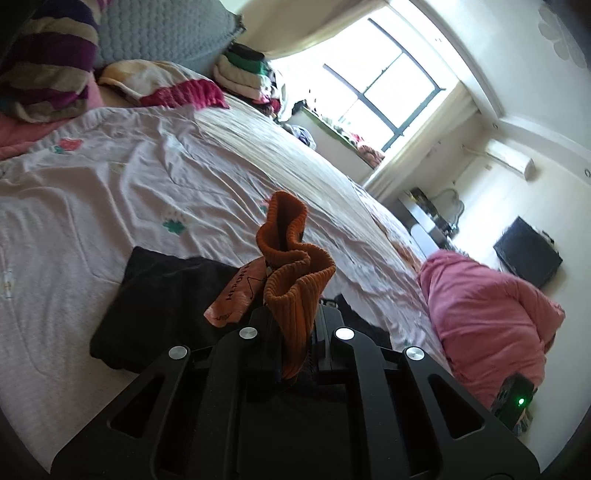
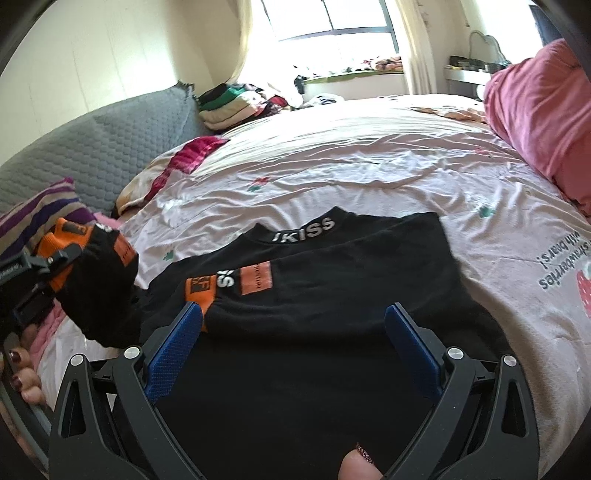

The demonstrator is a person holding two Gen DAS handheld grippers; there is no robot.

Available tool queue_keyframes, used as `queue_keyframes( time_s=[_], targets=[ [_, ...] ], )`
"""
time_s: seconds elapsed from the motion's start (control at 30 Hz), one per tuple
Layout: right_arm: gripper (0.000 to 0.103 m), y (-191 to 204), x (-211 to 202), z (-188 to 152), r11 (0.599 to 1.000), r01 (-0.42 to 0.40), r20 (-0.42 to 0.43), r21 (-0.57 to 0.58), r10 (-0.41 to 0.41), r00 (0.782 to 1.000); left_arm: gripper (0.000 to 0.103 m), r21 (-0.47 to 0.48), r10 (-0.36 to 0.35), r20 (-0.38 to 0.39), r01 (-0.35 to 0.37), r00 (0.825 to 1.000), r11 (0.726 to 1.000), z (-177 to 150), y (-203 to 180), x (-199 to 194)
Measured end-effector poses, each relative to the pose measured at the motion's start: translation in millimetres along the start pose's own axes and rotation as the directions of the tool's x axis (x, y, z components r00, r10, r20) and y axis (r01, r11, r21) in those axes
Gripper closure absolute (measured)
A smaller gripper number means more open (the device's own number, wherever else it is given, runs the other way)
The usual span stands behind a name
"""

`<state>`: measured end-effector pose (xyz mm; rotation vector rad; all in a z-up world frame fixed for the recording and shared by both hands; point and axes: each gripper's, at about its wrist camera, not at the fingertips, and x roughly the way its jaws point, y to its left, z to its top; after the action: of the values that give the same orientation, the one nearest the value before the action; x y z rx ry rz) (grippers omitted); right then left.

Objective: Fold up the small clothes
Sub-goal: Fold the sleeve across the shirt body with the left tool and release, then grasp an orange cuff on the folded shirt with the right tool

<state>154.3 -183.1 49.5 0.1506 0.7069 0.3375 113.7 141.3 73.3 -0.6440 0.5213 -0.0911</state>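
My left gripper (image 1: 291, 314) has its fingers clamped tight on the orange ribbed cuff (image 1: 295, 273) of a small black knit top with orange patches (image 2: 332, 280), lifting that sleeve clear off to the garment's left side. My right gripper (image 2: 291, 332) hovers directly over the lower body of the top, its blue-padded fingers (image 2: 173, 350) spread wide and holding nothing. The top lies flat on the pale pink printed bedsheet (image 2: 369, 166), collar pointing away from me and its long axis running straight out from the right fingers, so the right hand looks nearer the hem and the left better placed to bring the sleeve across. Around it are a grey quilted headboard (image 2: 110, 147), a pink duvet (image 2: 535, 129) and a bright window (image 2: 351, 22).
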Motion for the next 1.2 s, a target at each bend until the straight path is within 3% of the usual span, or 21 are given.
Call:
queue_keyframes(
  time_s=[0.23,0.53,0.7,0.77,0.87,1.07,1.2],
  targets=[
    [0.005,-26.1,-8.1,0.1,0.997,0.036,0.02,0.067,-0.038,0.999,0.099,0.035,-0.026,-0.082,0.029,0.996,0.999,-15.0,-11.6,24.3],
    [0.005,-52.4,-9.7,-3.1,0.989,0.076,0.017,0.127,-0.079,0.997,0.098,0.1,-0.014,-0.203,0.035,0.979,0.994,-44.4,-30.3,58.5],
    [0.005,-58.3,-5.7,-5.9,0.986,0.079,0.001,0.145,-0.08,0.997,0.076,0.12,-0.039,-0.29,0.077,0.956,0.99,-57.7,-38.3,75.7],
    [0.005,-57.5,-2.2,-7.8,0.987,0.072,-0.014,0.145,-0.071,0.997,0.061,0.128,-0.036,-0.29,0.076,0.956,0.989,-58.5,-40.2,75.5],
    [0.005,-49.2,6.2,-12.9,0.991,0.049,-0.041,0.128,-0.044,0.998,0.05,0.136,-0.013,-0.269,0.051,0.963,0.989,-53.8,-38.2,70.3],
    [0.005,-7.3,43.2,-31.0,0.995,-0.068,-0.171,0.069,0.079,0.982,0.021,0.189,0.151,-0.197,-0.114,0.969,0.975,-35.8,-24.2,56.7],
    [0.007,21.4,66.9,-40.9,0.99,-0.129,-0.236,0.055,0.139,0.962,0.012,0.249,0.26,-0.104,-0.228,0.96,0.941,-24.8,-22.0,42.5]
  ],
)
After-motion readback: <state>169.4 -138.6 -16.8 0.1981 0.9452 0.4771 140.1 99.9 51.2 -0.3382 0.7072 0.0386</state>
